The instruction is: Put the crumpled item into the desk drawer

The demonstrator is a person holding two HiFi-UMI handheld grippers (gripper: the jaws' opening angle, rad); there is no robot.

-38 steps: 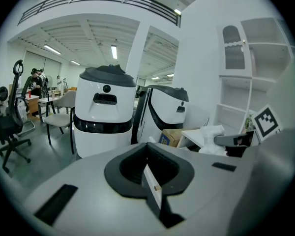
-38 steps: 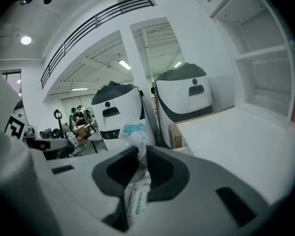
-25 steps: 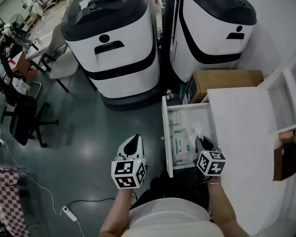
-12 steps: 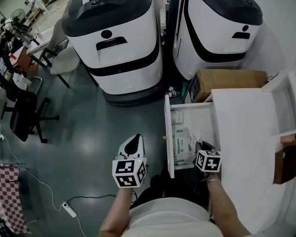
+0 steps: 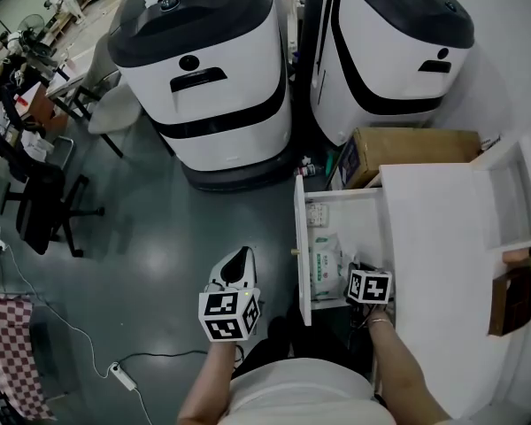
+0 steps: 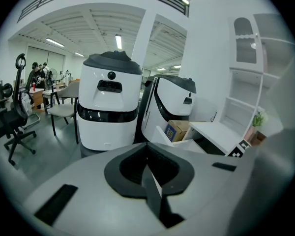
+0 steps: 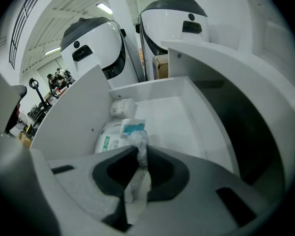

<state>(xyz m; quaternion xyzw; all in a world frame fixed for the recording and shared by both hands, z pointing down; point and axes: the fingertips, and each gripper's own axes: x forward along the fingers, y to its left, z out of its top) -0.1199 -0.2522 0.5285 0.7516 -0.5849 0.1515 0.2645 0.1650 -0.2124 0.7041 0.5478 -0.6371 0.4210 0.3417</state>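
Note:
The white desk drawer (image 5: 365, 228) stands pulled open beside the desk; its bare floor (image 7: 172, 117) shows in the right gripper view. My right gripper (image 7: 138, 154) points steeply down into the drawer's near end and is shut on the crumpled item (image 7: 139, 140), a twisted white tissue pinched between the pads. In the head view the right gripper (image 5: 361, 273) sits low in the drawer, and its marker cube hides the tissue. My left gripper (image 5: 234, 268) hovers over the floor left of the drawer, with its jaws (image 6: 146, 157) shut on nothing.
A white wipes pack (image 7: 113, 136) and a smaller packet (image 7: 120, 107) lie on the drawer's left side. Two big white-and-black machines (image 5: 208, 69) (image 5: 389, 42) and a cardboard box (image 5: 407, 149) stand beyond. The white desk top (image 5: 442, 264) is at right, an office chair (image 5: 44, 211) at far left.
My right gripper has sunk down into the drawer with the tissue still pinched, tipping steeper. The left gripper has stayed almost where it was.

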